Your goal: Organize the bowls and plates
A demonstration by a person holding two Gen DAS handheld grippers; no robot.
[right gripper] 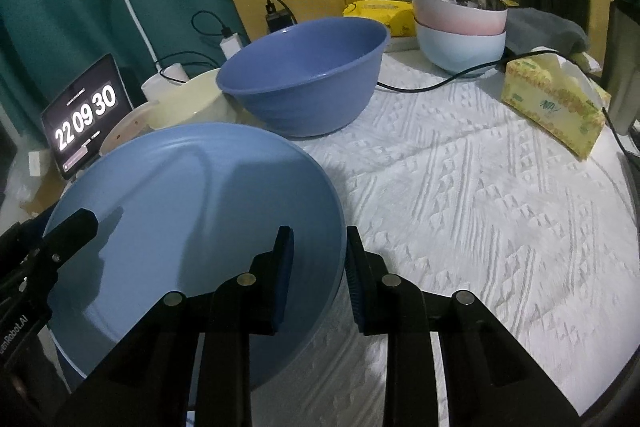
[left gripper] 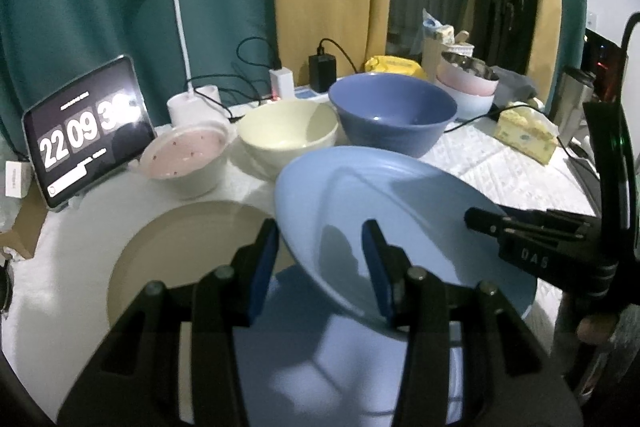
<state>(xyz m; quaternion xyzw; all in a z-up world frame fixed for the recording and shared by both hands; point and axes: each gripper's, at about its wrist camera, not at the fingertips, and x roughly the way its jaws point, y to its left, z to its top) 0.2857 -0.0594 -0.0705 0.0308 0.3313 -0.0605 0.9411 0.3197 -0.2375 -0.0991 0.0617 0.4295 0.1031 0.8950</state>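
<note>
**Blue plate held at both edges, lifted and tilted above the table**

Item: light blue plate, round, matte, with a shallow raised rim and a faint ring inside. It fills the lower centre of the left wrist view and the lower left of the right wrist view, tilted, one side higher than the other, clear of the white textured tablecloth.

Left gripper: jaws narrowed on the plate's near edge, blue pads on either side of the rim.

Right gripper: jaws narrow, pinching the plate's opposite rim.

Beneath and beside the plate, lower left of the left wrist view: beige plate, flat on the cloth.

Behind, centre of frame: dark blue bowl, cream bowl touching it, and a pink speckled bowl further left.

Upper right: pink bowl nested in a pale blue bowl.

Far left: tablet clock.
</note>
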